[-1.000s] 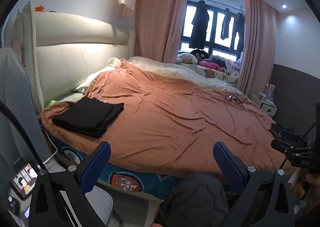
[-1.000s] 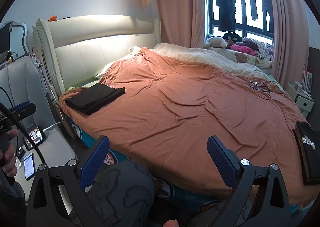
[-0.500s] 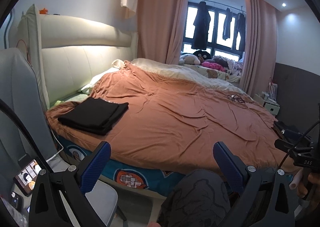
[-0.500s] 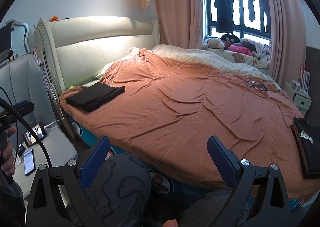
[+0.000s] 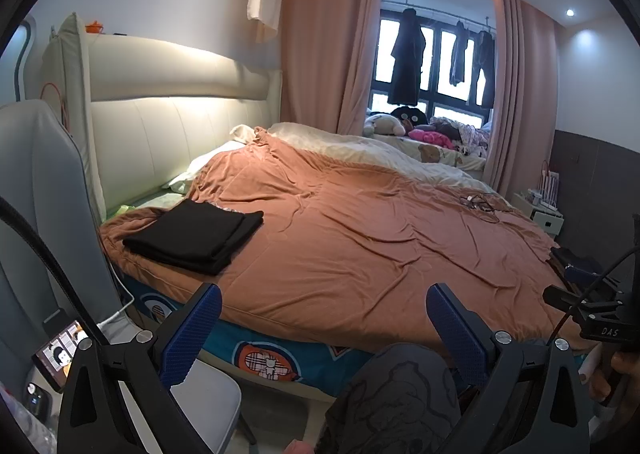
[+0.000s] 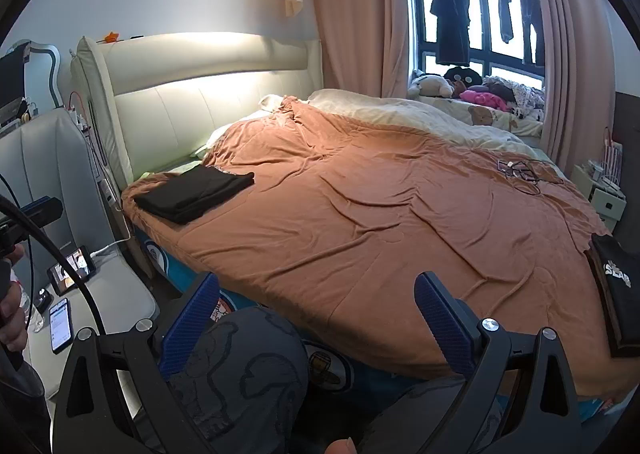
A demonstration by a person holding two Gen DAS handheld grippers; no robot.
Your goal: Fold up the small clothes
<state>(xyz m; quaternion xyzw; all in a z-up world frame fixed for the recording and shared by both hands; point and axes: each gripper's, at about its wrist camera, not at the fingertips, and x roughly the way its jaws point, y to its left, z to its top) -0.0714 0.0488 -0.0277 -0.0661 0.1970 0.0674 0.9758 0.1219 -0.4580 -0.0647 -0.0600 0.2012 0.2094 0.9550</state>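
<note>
I have both grippers held back from the bed, off its near edge, and neither touches anything. The left gripper [image 5: 323, 328] has its jaws spread wide with nothing between the blue pads, and the right gripper [image 6: 316, 320] is the same: wide apart and empty. Below them I see the person's knees [image 6: 244, 370] in dark patterned trousers, close to the near side of the mattress.

The bed [image 5: 276, 360] is covered by a rust-orange blanket [image 5: 360, 238], rumpled with shallow creases. On its near left corner, close to the cream headboard [image 5: 172, 122], lies a stack of folded black clothes [image 5: 196, 234], flat and squared, with its layered edges showing on the near side. In the right wrist view the same stack sits far left of the gripper, well apart from it. At the right edge of the bed, partly hanging over the side, I see another black garment with white lettering [image 6: 618, 282]; I cannot read the print fully or tell whether it is folded.

A tangle of cables [image 6: 524, 170] rests on the blanket toward the far right. A cream duvet [image 6: 420, 114] lies along the far side, below the window [image 6: 476, 18] where dark clothes hang. Left of the bed, a phone with a lit screen [image 6: 72, 269] stands on a pale seat [image 6: 100, 294], and a second phone [image 6: 60, 324] lies flat just nearer.
</note>
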